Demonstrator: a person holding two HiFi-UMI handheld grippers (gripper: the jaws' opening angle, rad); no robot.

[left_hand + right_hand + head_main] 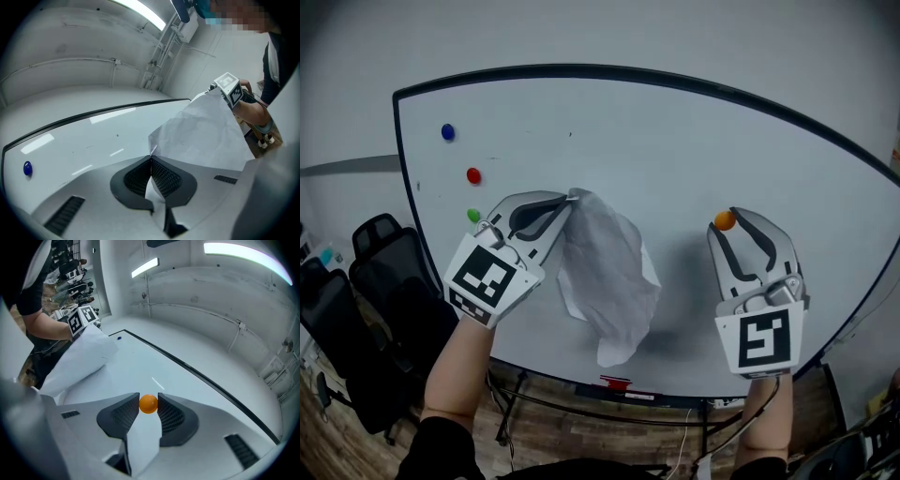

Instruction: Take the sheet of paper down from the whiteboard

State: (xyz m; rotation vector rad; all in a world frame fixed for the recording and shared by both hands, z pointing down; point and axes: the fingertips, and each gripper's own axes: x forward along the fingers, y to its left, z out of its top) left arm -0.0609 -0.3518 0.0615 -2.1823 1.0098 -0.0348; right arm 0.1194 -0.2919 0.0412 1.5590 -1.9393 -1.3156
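A crumpled white sheet of paper [607,277] hangs loose in front of the whiteboard [694,150], pinched at its top corner by my left gripper [572,199], which is shut on it. In the left gripper view the sheet [206,136] spreads up and right from the closed jaws of that gripper [151,159]. My right gripper [728,220] is shut on a small orange magnet [725,220], held between its pads [149,404] just off the board, to the right of the paper.
Blue [447,132], red [473,175] and green [473,215] magnets stick to the board's left side. A red object [617,382] lies on the board's bottom ledge. Black office chairs [375,291] stand at the lower left.
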